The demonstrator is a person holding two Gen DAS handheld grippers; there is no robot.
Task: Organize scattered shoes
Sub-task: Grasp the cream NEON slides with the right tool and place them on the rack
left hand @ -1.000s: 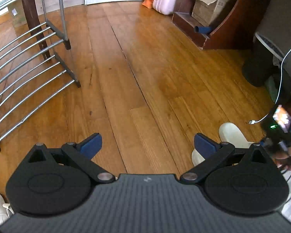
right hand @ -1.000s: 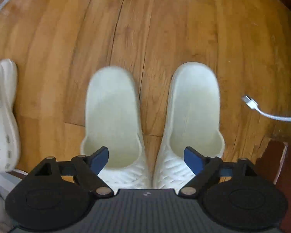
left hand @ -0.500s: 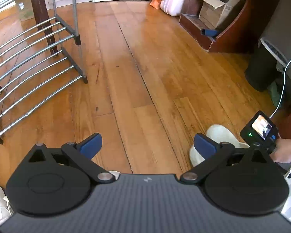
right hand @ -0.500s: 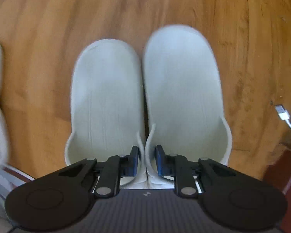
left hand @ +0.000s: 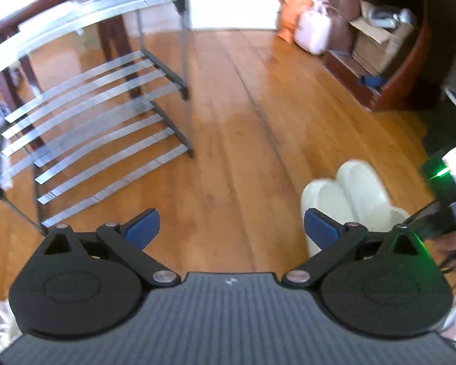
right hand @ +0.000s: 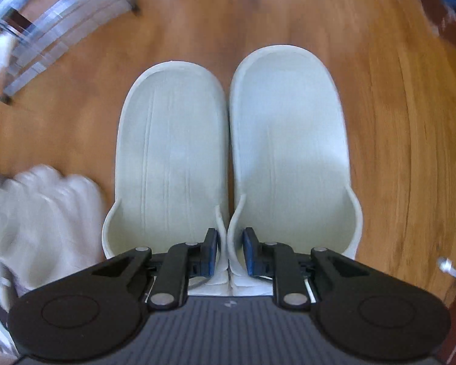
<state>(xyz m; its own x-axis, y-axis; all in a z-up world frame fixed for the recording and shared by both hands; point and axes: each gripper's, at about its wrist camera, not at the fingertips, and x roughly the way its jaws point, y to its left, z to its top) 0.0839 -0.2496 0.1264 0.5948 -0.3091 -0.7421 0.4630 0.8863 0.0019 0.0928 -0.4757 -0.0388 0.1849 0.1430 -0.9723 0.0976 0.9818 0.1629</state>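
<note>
Pair of pale slippers hung side by side, inner walls pressed together, soles' footbeds facing the right wrist camera, toes pointing away over the wooden floor. Right gripper was closed narrow on the two touching inner walls at the heel end; one blue pad sat inside each slipper, with both walls pinched between them. Both slippers appeared clear of the floor, though contact at the toe end could not be confirmed from the right wrist view.

From the left wrist view, the same slippers showed low on the right, just beyond the right-hand blue fingertip, with the body of the other gripper unit and its lit screen at the right edge, and part of a hand under it.

Left gripper stood wide, blue pads well apart, nothing between them, only bare floor.

Metal shoe rack with slatted tiers stood on the floor to the left; its corner also showed top left in the right wrist view. A blurred white shoe lay left of the slippers. Farther off: a pink bag, an orange item beside it, a cardboard box in a dark wooden shelf unit. Both views were motion-blurred.
</note>
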